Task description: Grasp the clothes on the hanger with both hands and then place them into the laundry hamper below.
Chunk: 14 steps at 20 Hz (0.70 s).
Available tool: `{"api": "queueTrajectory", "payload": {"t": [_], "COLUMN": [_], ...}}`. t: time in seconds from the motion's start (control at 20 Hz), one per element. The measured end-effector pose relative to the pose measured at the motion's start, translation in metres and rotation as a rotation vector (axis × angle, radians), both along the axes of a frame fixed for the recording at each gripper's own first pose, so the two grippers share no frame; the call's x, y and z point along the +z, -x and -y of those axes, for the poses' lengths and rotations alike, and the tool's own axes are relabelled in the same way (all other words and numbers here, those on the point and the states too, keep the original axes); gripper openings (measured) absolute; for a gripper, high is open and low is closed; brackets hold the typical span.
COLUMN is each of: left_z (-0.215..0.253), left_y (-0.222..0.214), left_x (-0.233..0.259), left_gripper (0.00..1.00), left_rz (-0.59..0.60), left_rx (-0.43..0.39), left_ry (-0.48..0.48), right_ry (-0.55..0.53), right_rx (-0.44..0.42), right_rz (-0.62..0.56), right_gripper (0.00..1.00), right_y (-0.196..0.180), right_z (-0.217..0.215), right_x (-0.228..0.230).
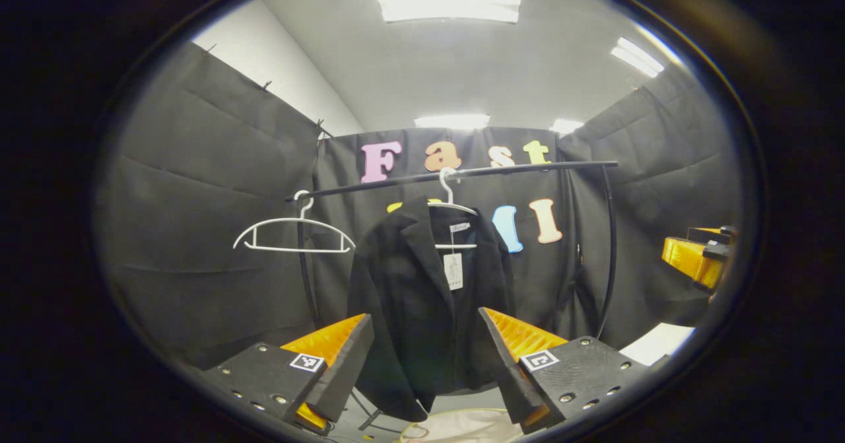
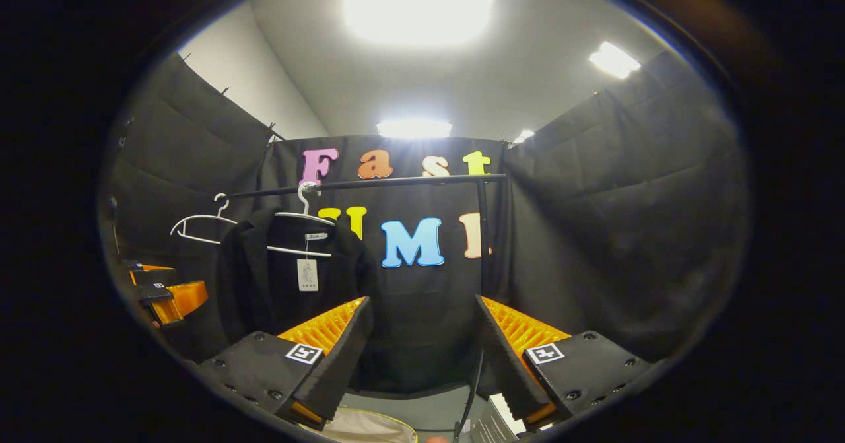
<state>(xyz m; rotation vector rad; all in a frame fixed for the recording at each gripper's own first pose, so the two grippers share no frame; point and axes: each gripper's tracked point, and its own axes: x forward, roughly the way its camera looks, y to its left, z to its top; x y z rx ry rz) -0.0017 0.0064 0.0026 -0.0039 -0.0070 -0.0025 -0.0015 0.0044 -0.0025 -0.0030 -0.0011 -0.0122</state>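
Hanging untouched on its white hanger point(image 1: 452, 208) from the black rail point(image 1: 462, 172), the black jacket point(image 1: 422, 298) sits at centre in the left gripper view and toward nine o'clock in the right gripper view. The left gripper point(image 1: 426, 357) and right gripper point(image 2: 422, 357) both stand wide and empty, well short of it. The hamper point(image 1: 455, 426) rim peeks in at six o'clock. An empty hanger point(image 1: 294, 235) hangs at ten o'clock. Grasping and dropping both seem still to do.

An empty white hanger point(image 1: 294, 232) hangs at the left end of a black clothes rail point(image 1: 455, 173), with bright ceiling light panels point(image 1: 447, 2) glowing overhead on a white ceiling.
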Motion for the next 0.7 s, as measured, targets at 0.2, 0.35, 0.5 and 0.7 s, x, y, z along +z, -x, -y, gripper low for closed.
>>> {"api": "queueTrajectory", "payload": {"t": [0.2,0.35,0.5,0.7], "left_z": [-0.002,-0.004,-0.007,-0.010], "left_y": [-0.002,-0.005,-0.008,-0.023], "left_x": [0.000,0.002,0.006,0.013], "left_gripper": [0.92,0.92,0.92,0.92], "left_rz": [0.002,0.002,0.011,0.019], "left_rx": [0.004,0.004,0.001,-0.022], "left_ry": [0.007,0.007,0.001,0.001], "right_ry": [0.007,0.010,0.005,-0.004], "right_rx": [0.000,0.000,0.005,0.007], "right_rz": [-0.001,0.005,0.007,0.017], "right_gripper": [0.96,0.96,0.96,0.96], "right_y": [-0.001,-0.001,-0.001,-0.009], "right_z": [-0.001,-0.002,-0.005,-0.015], "right_x": [0.000,0.001,0.005,0.013]}}
